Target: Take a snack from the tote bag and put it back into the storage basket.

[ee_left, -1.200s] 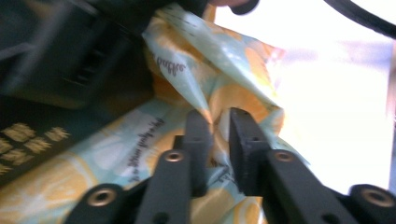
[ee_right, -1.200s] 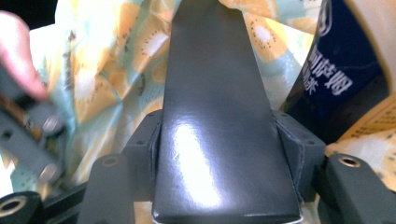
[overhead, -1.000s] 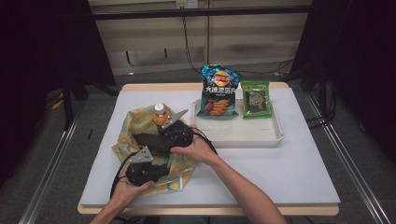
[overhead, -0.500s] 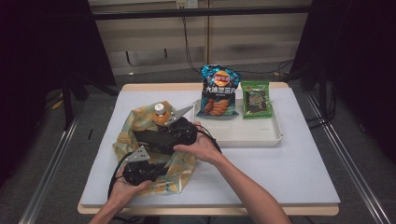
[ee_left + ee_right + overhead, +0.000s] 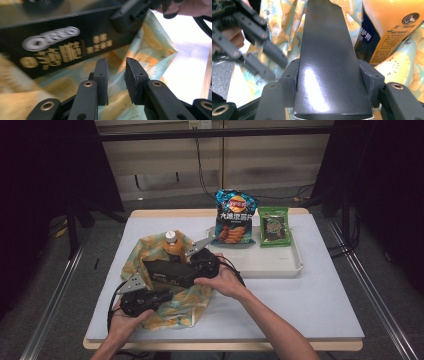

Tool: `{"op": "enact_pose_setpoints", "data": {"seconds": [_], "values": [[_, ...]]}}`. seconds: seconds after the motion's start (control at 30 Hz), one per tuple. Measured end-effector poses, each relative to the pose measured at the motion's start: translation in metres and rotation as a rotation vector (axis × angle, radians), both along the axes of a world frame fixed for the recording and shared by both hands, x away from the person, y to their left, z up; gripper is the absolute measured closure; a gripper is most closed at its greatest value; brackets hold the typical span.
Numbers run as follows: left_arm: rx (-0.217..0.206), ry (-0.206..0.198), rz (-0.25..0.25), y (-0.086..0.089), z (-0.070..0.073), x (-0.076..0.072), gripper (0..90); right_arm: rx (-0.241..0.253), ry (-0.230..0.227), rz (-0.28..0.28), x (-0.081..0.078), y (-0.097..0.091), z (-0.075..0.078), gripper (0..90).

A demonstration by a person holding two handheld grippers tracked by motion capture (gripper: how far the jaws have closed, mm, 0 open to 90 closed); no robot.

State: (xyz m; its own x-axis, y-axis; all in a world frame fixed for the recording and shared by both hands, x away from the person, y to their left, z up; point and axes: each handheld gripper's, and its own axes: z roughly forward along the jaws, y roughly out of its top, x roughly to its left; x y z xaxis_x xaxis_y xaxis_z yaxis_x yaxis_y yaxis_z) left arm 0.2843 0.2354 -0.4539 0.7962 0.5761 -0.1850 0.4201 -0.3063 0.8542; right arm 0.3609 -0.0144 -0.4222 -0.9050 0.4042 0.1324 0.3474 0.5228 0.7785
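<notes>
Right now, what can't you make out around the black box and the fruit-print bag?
- Black box: lettering blurred in the left gripper view; far end cut off in the right gripper view.
- Orange bottle: cap cut off there.
- Fruit-print bag: its opening is hidden by the box in the high view.

The long black box (image 5: 172,272) is a slim carton with gold characters and pale round pictures on its side. It is held level above the fruit-print bag (image 5: 172,307), clamped at one end. The bag is pale green with orange fruit slices, crumpled on the table. An orange juice bottle (image 5: 171,247) stands upright in it, just behind the box
</notes>
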Motion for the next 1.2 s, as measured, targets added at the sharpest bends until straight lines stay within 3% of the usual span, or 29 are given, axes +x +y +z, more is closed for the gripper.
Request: {"op": "enact_pose_setpoints", "data": {"seconds": [0.23, 0.4, 0.47, 0.6, 0.7, 0.87, 0.97, 1.0, 1.13, 1.2], "values": [[-0.011, -0.031, 0.058, 0.015, 0.007, -0.007, 74.7, 0.031, -0.003, -0.025, -0.003, -0.01, 0.001, 42.9], [-0.051, -0.068, 0.136, 0.031, 0.014, -0.007, 73.6, 0.031, -0.021, -0.019, -0.01, -0.014, 0.004, 42.9], [-0.035, -0.088, 0.187, 0.035, 0.015, -0.005, 71.7, 0.029, -0.025, -0.018, -0.012, -0.016, 0.004, 42.9], [-0.044, -0.084, 0.231, 0.043, 0.017, 0.001, 68.2, 0.049, -0.032, -0.029, -0.015, -0.019, 0.003, 42.9], [-0.04, -0.076, 0.282, 0.048, 0.013, 0.004, 60.1, 0.045, -0.036, -0.027, -0.017, -0.021, 0.003, 42.9], [-0.055, -0.073, 0.258, 0.048, 0.013, 0.012, 46.7, 0.045, -0.05, -0.02, -0.021, -0.023, 0.005, 42.9], [-0.039, -0.055, 0.26, 0.043, 0.011, 0.016, 39.6, 0.042, -0.048, -0.02, -0.022, -0.022, 0.005, 42.9], [-0.019, -0.058, 0.262, 0.043, 0.011, 0.016, 41.0, 0.039, -0.052, -0.019, -0.022, -0.022, 0.005, 42.9], [-0.014, -0.051, 0.295, 0.051, 0.011, 0.017, 77.1, 0.041, -0.047, -0.02, -0.021, -0.024, 0.004, 42.9], [-0.025, -0.044, 0.324, 0.054, 0.012, 0.016, 87.0, 0.05, -0.043, -0.022, -0.022, -0.026, 0.005, 42.9]]}}
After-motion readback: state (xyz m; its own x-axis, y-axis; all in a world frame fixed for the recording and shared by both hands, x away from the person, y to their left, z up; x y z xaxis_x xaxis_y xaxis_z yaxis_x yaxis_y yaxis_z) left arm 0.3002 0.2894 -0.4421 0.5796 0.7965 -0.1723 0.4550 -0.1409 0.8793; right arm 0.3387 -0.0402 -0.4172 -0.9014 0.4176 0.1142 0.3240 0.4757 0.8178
